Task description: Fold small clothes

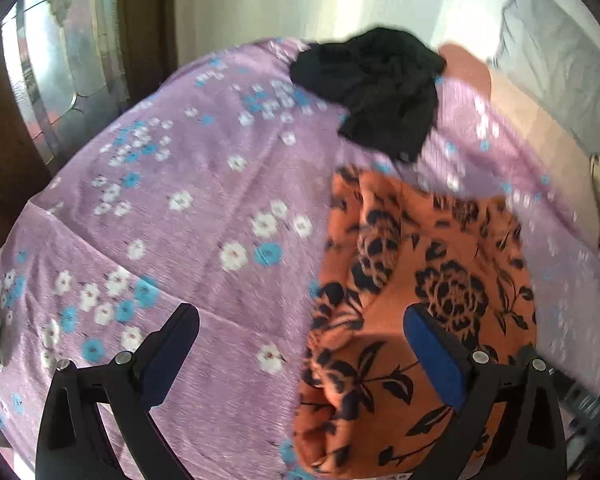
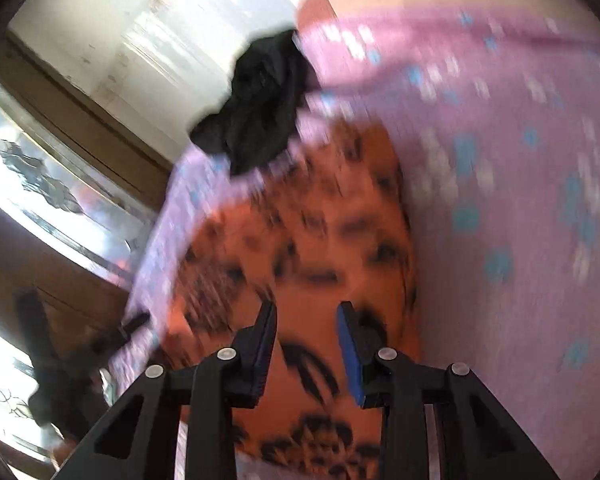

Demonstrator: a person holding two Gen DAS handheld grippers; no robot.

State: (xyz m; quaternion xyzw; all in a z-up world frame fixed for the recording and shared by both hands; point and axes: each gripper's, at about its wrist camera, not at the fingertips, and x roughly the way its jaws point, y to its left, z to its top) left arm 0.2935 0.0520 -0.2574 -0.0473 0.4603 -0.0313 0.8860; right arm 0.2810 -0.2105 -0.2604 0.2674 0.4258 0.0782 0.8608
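Left tongs (image 1: pixel 300 344) gape wide and empty above the bed (image 1: pixel 204 200), one finger over the orange cloth (image 1: pixel 420 288). Right tongs (image 2: pixel 307 340) stand apart over that cloth (image 2: pixel 308 232), gripping nothing. Beyond, a black garment (image 1: pixel 380 88) lies crumpled near the bed's far edge.

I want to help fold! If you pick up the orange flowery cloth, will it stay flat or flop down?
It would probably flop: the orange flowery cloth already lies in soft rolls and wrinkles on the purple bedsheet. It looks thin, so likely light. Pinched at one spot, the rest would probably dangle.
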